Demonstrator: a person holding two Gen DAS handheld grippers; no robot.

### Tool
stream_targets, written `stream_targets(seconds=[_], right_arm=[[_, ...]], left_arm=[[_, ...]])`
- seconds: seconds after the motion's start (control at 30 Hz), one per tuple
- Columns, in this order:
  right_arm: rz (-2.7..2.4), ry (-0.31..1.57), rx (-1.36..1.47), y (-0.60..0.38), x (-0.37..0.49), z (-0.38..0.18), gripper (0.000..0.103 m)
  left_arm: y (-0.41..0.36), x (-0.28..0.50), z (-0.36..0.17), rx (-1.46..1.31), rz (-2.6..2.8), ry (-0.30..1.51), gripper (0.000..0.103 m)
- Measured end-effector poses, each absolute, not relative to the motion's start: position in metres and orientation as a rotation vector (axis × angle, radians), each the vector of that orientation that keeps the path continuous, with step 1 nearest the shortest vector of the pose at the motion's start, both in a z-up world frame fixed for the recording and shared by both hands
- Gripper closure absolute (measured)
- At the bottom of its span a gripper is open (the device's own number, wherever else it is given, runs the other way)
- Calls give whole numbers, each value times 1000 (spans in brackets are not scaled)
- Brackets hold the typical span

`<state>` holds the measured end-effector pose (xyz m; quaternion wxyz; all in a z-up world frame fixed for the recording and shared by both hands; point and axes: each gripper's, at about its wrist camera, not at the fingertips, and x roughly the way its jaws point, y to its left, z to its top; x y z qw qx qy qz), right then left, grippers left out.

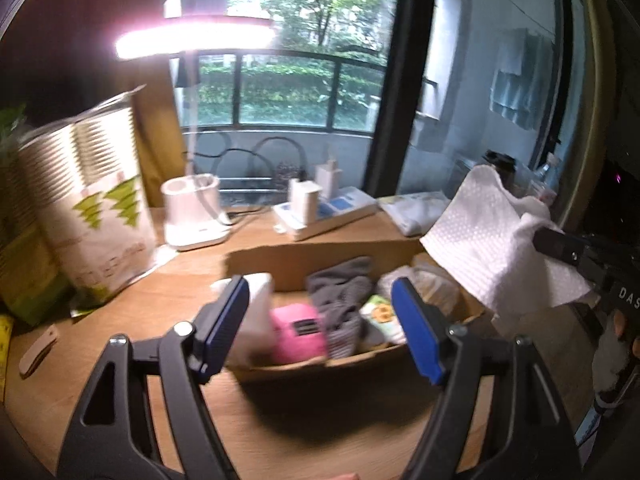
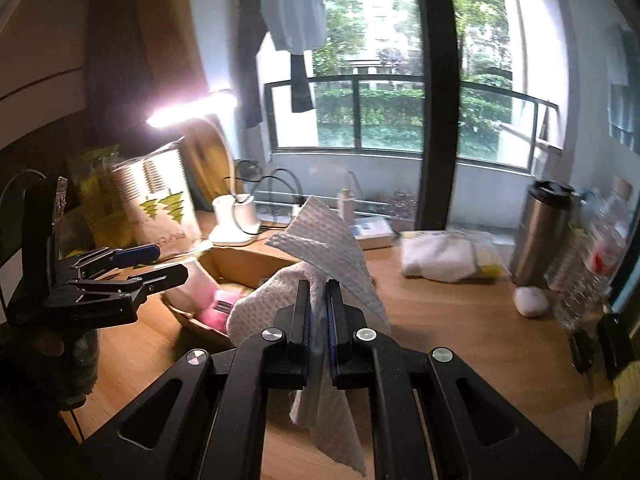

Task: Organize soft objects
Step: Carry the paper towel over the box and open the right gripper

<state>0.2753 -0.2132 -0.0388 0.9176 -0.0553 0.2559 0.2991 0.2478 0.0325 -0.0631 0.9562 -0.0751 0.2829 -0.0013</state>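
Observation:
A cardboard box point(image 1: 280, 258) sits on the wooden desk and holds a pink item point(image 1: 298, 334), a grey knit cloth point(image 1: 340, 300), a white item and a printed pouch. My left gripper point(image 1: 320, 332) is open and empty, hovering just before the box's near edge. My right gripper point(image 2: 318, 300) is shut on a white textured cloth point(image 2: 332, 252) and holds it above the box's right side; the cloth also shows in the left wrist view point(image 1: 484, 240). The box point(image 2: 240, 264) and the left gripper point(image 2: 156, 264) show in the right wrist view.
A printed paper bag point(image 1: 92, 208), a white lamp base point(image 1: 194, 212) and a power strip point(image 1: 328, 210) stand behind the box. Folded white cloths point(image 2: 444, 258), a steel tumbler point(image 2: 540, 232), a plastic bottle point(image 2: 592, 256) and a small white ball point(image 2: 530, 300) lie right.

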Motion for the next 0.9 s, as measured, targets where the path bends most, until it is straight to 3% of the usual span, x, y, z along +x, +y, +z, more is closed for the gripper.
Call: stream_targets(seconds=[0.9], right_arm=[[740, 624, -244, -81, 307, -68, 95]], left_arm=[[130, 230, -98, -275, 104, 600, 28]])
